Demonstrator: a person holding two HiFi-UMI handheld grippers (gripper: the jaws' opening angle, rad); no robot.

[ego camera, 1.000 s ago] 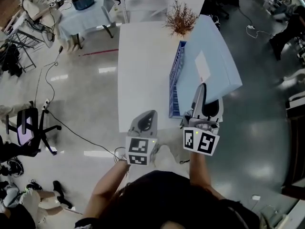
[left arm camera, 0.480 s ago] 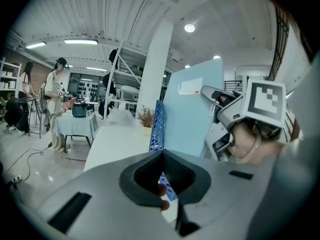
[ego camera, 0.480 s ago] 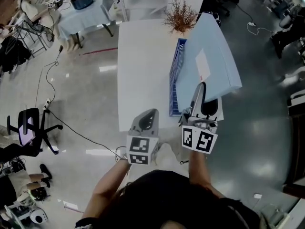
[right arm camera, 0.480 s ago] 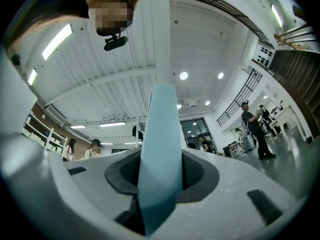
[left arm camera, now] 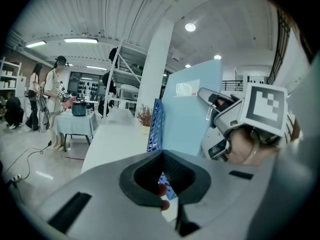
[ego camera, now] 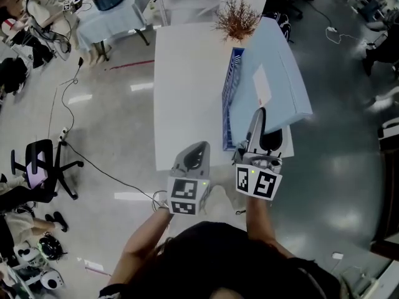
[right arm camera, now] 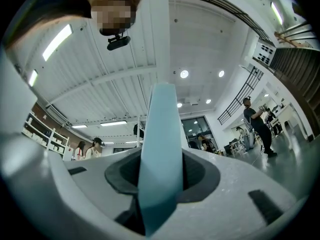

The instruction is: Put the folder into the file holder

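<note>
The white counter (ego camera: 187,92) carries a blue file holder (ego camera: 229,104) just left of the right claw (ego camera: 258,118), and a dried plant (ego camera: 236,22) far beyond it.

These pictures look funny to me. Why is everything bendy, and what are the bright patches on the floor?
Gripper views: wide-angle lenses curve everything into a circle with dark corners, and the close folder looks huge. Head view: the patches are glare thrown back by the shiny floor.

Steep overhead, two close-ups; common folder (ego camera: 280,67)

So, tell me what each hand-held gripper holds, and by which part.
Right hand-held gripper: light blue folder, clamped by its near edge. Left hand-held gripper: nothing.
</note>
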